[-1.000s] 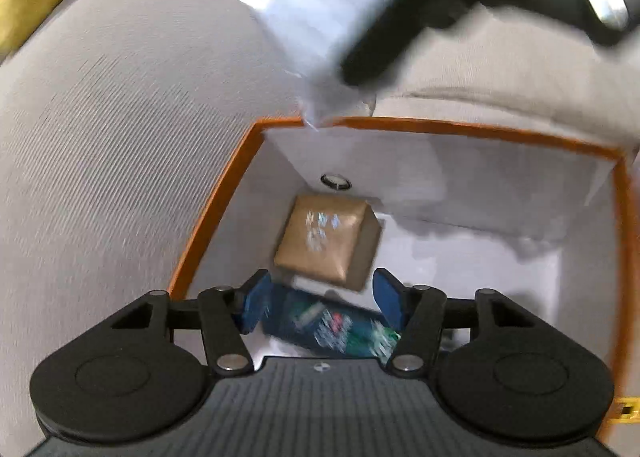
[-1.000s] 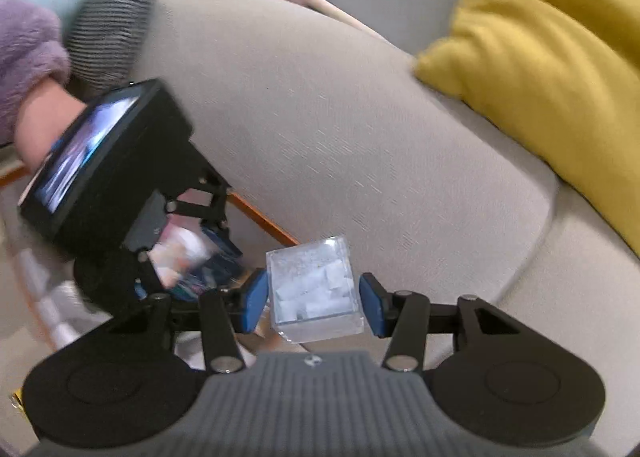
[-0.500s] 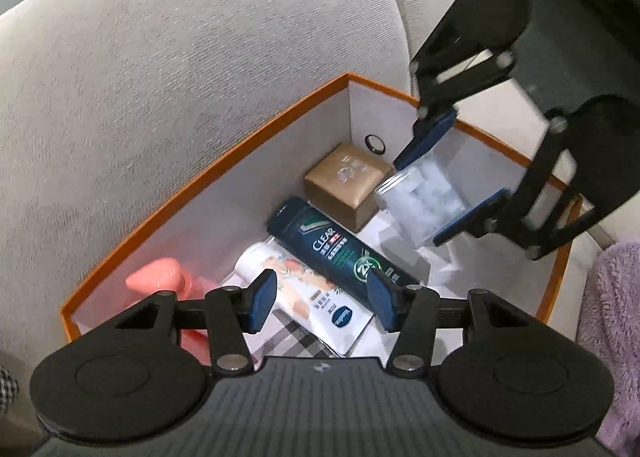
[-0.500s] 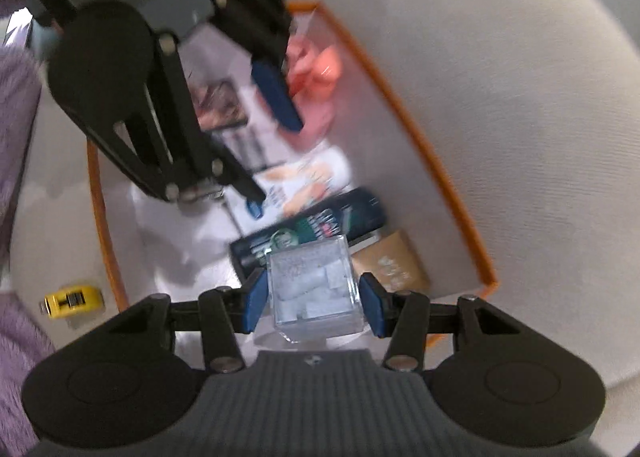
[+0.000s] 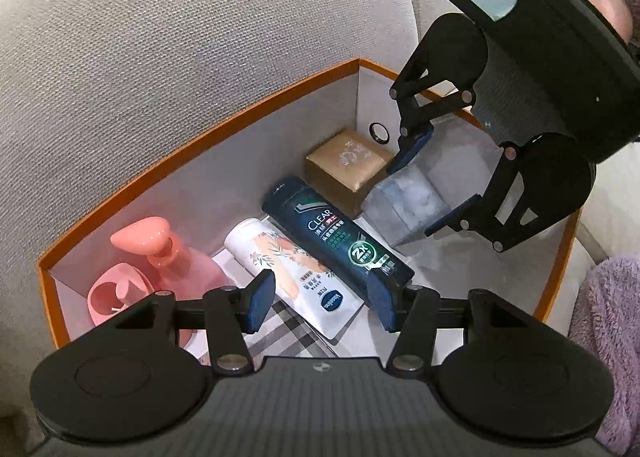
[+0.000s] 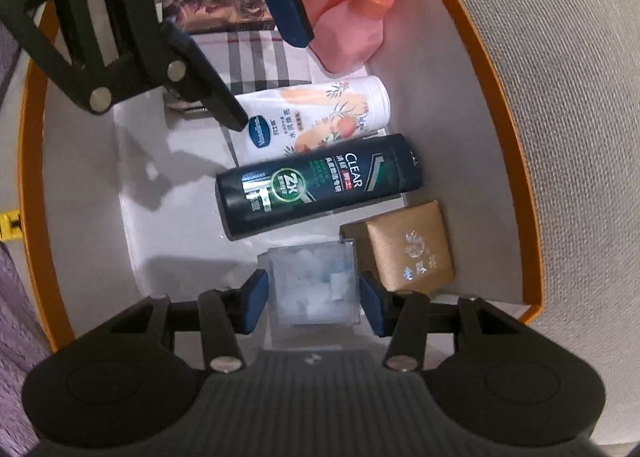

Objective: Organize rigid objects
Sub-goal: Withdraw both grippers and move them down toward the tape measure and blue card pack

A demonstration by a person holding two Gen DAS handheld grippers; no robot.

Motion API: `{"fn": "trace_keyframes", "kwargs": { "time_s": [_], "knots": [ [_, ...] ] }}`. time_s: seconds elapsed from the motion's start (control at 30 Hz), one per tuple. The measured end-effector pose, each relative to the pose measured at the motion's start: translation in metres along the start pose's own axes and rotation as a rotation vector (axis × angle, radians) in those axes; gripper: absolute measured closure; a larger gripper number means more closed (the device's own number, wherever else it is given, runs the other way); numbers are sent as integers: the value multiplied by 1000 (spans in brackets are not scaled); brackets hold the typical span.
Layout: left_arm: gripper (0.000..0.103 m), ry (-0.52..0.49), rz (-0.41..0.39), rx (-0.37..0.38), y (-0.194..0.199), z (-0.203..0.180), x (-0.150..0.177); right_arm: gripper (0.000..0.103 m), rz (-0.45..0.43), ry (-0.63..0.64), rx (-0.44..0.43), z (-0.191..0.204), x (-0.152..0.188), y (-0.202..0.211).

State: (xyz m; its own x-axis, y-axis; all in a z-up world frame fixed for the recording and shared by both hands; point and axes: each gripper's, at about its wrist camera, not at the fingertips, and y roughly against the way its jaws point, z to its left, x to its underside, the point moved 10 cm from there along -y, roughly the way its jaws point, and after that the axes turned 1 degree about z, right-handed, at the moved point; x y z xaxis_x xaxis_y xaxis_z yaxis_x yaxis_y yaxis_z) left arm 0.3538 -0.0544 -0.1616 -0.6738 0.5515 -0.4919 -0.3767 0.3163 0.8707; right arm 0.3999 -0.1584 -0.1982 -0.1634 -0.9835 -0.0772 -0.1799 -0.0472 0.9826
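Your right gripper (image 6: pixel 312 295) reaches down into the box (image 6: pixel 496 97), jaws slightly parted around the clear cube (image 6: pixel 314 285), beside the gold box (image 6: pixel 412 247). Your left gripper (image 5: pixel 320 303) hovers open, empty. Three bottles lie inside.

Your left gripper (image 6: pixel 208 37) hides part of the checked box (image 6: pixel 260 57) and the dark printed box (image 6: pixel 216 5). The clear cube's (image 6: pixel 314 285) contents are blurred. The yellow item (image 6: pixel 8 225) is cut off at the frame's left edge.
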Motion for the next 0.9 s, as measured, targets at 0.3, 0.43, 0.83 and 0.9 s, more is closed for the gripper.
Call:
{"fn": "trace_keyframes", "kwargs": {
  "time_s": [0.3, 0.43, 0.83, 0.9],
  "knots": [
    [40, 29, -87, -24, 60, -10, -1, 50, -74, -67, 57, -1, -5, 49],
    [40, 80, -160, -20, 106, -25, 5, 50, -209, -198, 118, 4, -10, 95],
    [40, 343, -223, 17, 141, -101, 100, 56, -544, -752, 184, 119, 19, 151],
    [40, 387, -225, 5, 131, -112, 116, 61, -526, -861, 196, 143, 31, 130]
  ]
}}
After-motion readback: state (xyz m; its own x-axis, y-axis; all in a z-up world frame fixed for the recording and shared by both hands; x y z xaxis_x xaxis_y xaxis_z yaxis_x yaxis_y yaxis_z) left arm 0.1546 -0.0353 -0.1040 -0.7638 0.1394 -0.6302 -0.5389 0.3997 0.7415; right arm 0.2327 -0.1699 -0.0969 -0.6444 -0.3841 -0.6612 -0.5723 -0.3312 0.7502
